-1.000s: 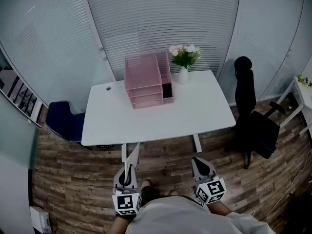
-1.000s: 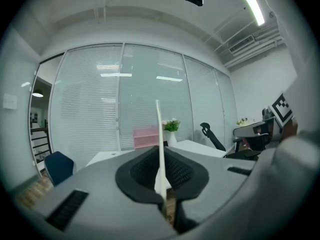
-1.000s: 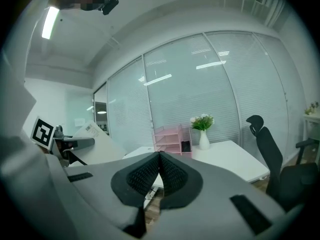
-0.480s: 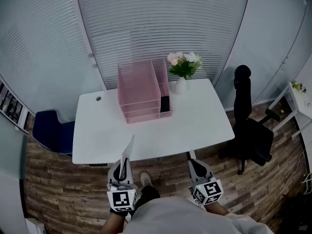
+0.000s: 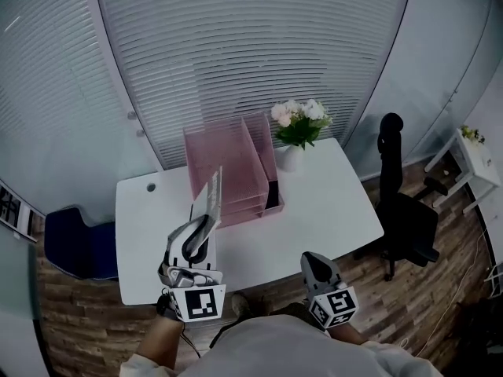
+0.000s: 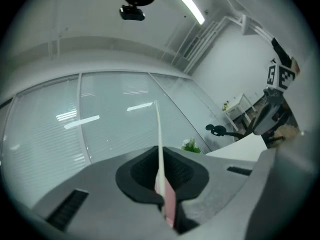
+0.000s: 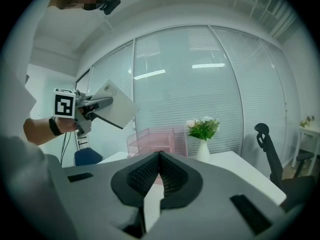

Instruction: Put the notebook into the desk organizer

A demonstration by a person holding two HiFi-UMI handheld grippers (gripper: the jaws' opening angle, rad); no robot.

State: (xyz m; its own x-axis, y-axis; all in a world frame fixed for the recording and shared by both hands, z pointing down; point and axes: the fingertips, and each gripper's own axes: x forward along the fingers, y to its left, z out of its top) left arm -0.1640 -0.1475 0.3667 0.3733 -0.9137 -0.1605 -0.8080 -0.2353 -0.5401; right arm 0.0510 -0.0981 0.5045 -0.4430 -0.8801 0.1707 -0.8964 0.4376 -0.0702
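While pinched in left gripper, notebook clear of desk organizer; right gripper closed.

You lift the notebook toward the desk organizer

A second ago your left tongs hung low by your body, below the counter's near edge, with the notebook standing over the wooden floor. They have since risen and moved forward over the counter. The notebook's upper edge now shows in the head view against the front of the pink desk organizer. You have also stepped up to the counter. The strip of floor that lay between you and its edge has almost closed, and the blue chair has slid toward the head view's lower left.
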